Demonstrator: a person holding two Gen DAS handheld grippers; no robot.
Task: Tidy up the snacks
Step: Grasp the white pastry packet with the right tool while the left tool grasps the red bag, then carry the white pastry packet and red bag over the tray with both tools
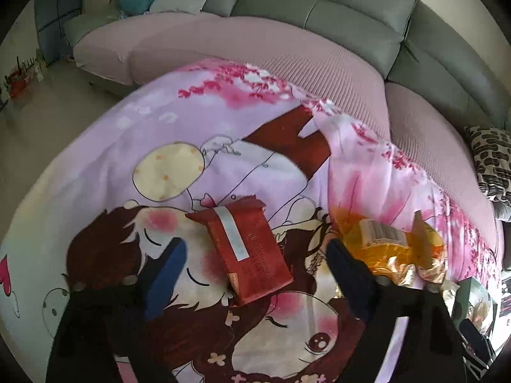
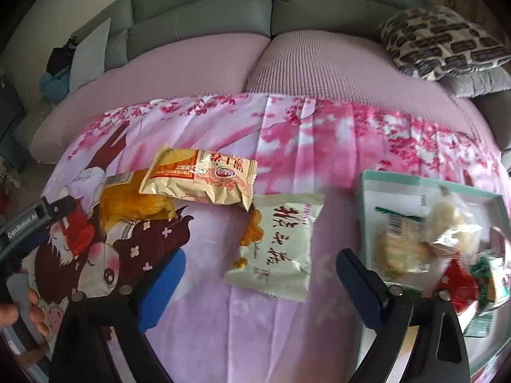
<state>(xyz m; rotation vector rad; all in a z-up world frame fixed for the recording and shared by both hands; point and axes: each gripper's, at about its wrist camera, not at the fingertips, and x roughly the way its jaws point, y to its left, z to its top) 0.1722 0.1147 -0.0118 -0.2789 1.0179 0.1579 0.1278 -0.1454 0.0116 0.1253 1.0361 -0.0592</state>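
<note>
Red snack packet (image 1: 250, 249) lies flat between spread left gripper (image 1: 255, 261) fingers, white strip along its face. Orange crinkly packet (image 1: 388, 249) just beyond right finger. White packet (image 2: 276, 249) with dark lettering between spread right gripper (image 2: 262, 271) fingers; green-rimmed box (image 2: 431, 188) outside right finger.

Red packet (image 1: 249, 250) flat; orange bag (image 1: 388, 249) beside; white packet (image 2: 276, 247) near green box (image 2: 364, 185).

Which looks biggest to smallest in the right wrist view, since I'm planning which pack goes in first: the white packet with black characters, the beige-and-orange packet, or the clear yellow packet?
1. White packet with black characters, though it lies nearest the camera.
2. Beige-and-orange packet.
3. Clear yellow packet, partly covered by the beige one, so unsure.
</note>
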